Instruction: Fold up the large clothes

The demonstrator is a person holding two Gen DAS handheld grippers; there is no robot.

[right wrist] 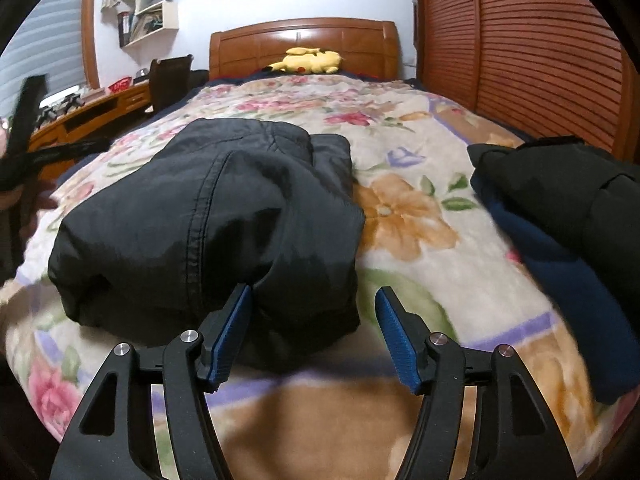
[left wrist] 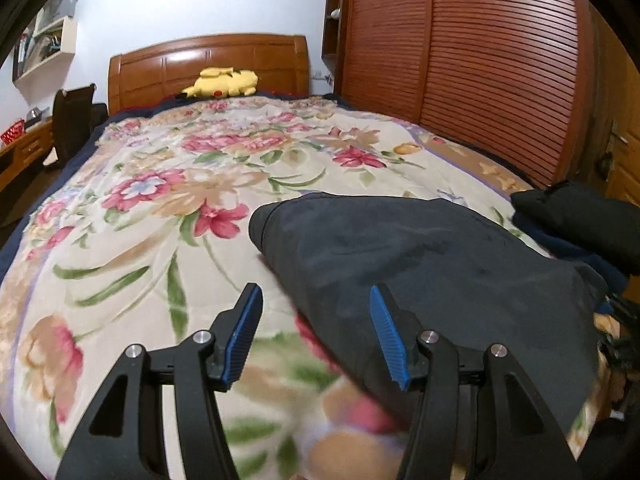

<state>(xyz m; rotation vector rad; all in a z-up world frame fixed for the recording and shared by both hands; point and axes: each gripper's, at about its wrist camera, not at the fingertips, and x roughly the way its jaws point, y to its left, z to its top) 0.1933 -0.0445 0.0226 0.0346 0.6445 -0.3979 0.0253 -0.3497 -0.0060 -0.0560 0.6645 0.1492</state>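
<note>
Both grippers are parted with nothing clamped: the left gripper (left wrist: 316,292) hangs over the floral blanket (left wrist: 160,208) at the near-left edge of the folded black jacket (left wrist: 420,264), pads clear of fabric. The right gripper (right wrist: 316,292) sits at the jacket's (right wrist: 208,220) near edge, its left pad (right wrist: 232,332) just against the cloth, no pinch. The jacket lies folded mid-bed, well apart from a stack of dark folded clothes (right wrist: 568,216) to the right; yellow plush toy (right wrist: 308,61) by the headboard (right wrist: 304,36).

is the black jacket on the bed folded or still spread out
Folded: the black jacket sits as a compact, thick bundle on the floral blanket, layers doubled over, no sleeves trailing out.
</note>
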